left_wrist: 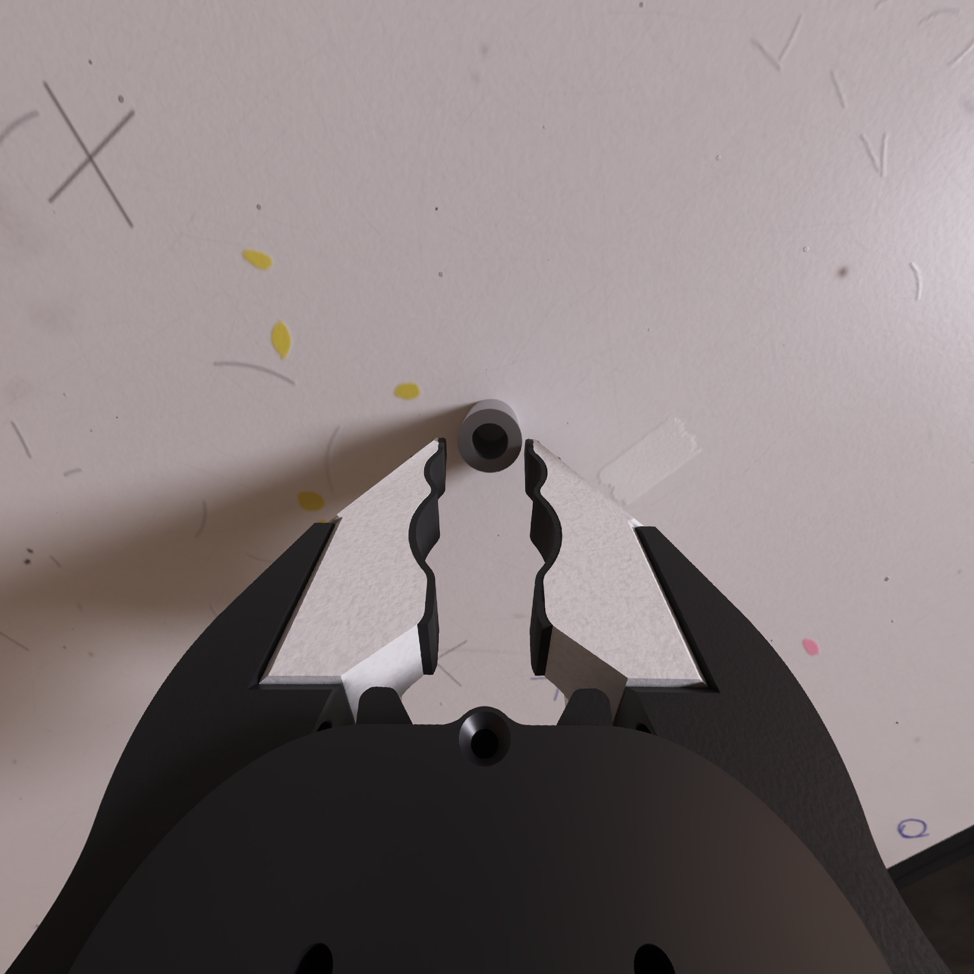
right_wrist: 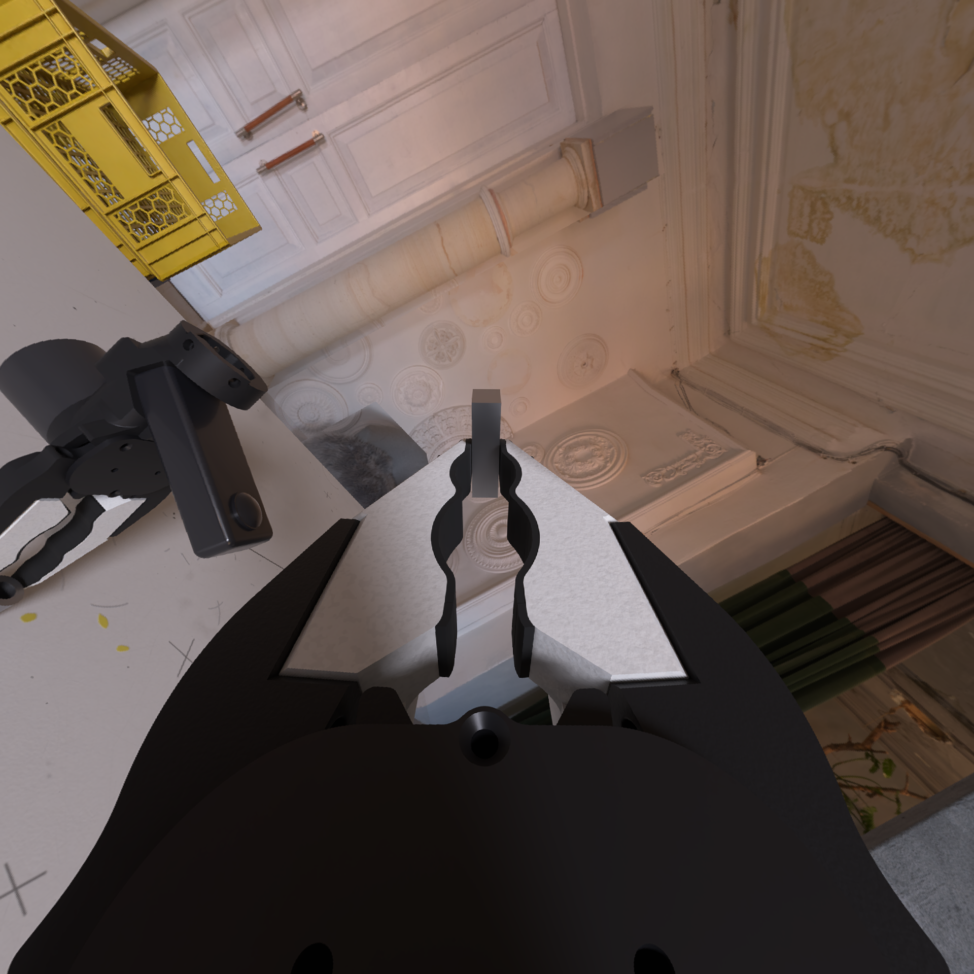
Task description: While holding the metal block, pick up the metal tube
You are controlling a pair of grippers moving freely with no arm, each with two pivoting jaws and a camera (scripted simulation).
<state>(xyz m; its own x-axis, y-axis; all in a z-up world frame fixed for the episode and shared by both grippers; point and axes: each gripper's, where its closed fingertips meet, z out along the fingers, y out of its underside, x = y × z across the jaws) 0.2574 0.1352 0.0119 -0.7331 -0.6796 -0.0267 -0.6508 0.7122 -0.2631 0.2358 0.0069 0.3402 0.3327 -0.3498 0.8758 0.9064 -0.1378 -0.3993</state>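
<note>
Only the left wrist view shows the tube [left_wrist: 490, 441], seen end-on on the white table [left_wrist: 580, 211], just ahead of the left gripper [left_wrist: 485, 445] and level with its tips. Only the right wrist view shows the block [right_wrist: 485, 442], a yellow crate [right_wrist: 105, 132] at the table's far corner, and the room beyond the table edge.

In the right wrist view the left gripper [right_wrist: 10, 585] is seen from outside at the far left, its tips cut off by the frame edge, so the tube cannot be made out there.

The left jaws are held apart, slightly wider than the tube, and no contact with it is seen. The right gripper [right_wrist: 485, 448] is clamped on the block, which is held upright between the 2 fingertips and projects past them.
</note>
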